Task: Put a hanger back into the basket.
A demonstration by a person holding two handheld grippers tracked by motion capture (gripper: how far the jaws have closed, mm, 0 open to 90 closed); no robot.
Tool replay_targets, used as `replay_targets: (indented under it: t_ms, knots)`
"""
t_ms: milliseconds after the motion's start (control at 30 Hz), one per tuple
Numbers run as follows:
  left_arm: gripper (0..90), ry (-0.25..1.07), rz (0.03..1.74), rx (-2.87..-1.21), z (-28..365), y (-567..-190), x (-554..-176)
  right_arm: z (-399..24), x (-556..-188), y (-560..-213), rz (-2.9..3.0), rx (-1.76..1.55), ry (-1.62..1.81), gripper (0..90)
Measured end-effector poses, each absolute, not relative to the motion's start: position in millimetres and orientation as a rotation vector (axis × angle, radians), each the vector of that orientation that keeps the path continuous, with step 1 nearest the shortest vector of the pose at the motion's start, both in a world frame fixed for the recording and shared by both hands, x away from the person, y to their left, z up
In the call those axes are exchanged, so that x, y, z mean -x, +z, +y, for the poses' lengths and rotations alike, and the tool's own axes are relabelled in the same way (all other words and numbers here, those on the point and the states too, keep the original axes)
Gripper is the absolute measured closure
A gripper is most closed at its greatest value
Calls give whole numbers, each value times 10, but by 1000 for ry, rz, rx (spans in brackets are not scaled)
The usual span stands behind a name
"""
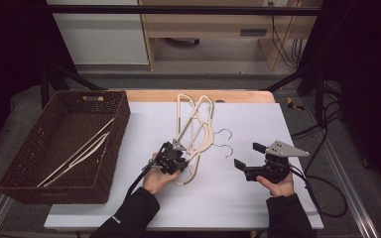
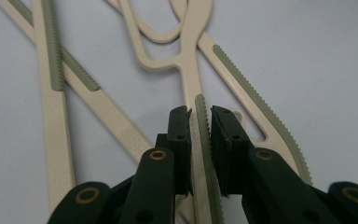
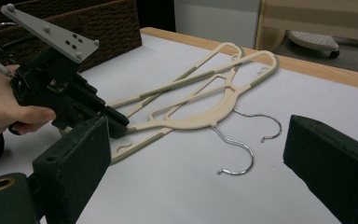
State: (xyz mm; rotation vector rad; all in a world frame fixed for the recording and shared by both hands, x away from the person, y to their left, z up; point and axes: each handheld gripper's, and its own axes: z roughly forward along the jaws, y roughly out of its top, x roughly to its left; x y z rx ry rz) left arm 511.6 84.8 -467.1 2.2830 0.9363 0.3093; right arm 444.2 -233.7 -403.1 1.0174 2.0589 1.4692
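Your left gripper [image 2: 200, 154] has its jaws nearly together, pinching the ribbed arm of a cream hanger [image 2: 200, 121] that lies on the white table [image 1: 238, 198] among two others. Your right gripper [image 1: 245, 154] rests just beside them, jaws wide apart, holding nothing.

Bare white table [image 1: 228, 198] before both hands, stacked cream hangers [image 1: 196, 124] crowding the centre, wicker basket [image 1: 64, 144] walling the left edge
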Motion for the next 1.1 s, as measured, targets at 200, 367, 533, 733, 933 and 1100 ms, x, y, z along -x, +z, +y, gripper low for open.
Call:
replay_targets:
  t_ms: [200,367,533,733,933,1100]
  knots:
    - [713,292,915,-2303,875,-4676,-5065,-2281,-4510,-4068,2053,-1050,1468,91]
    - [774,307,926,-2306,878,-4676,-5074,-2159,-4689,-4132,2066,-1046,1440,133]
    - [786,319,917,-2313,871,-4675,-5070,-2004,-4958,-4242,2106,-1057,1404,168]
    - [793,333,902,-2293,882,-4664,-5041,-1853,-5243,-4415,2164,-1069,1336,246]
    - [793,316,898,-2293,905,-4662,-5015,-1755,-5369,-4609,2241,-1076,1228,370]
    - [791,318,893,-2288,919,-4670,-5009,-1740,-5450,-4710,2267,-1080,1177,448]
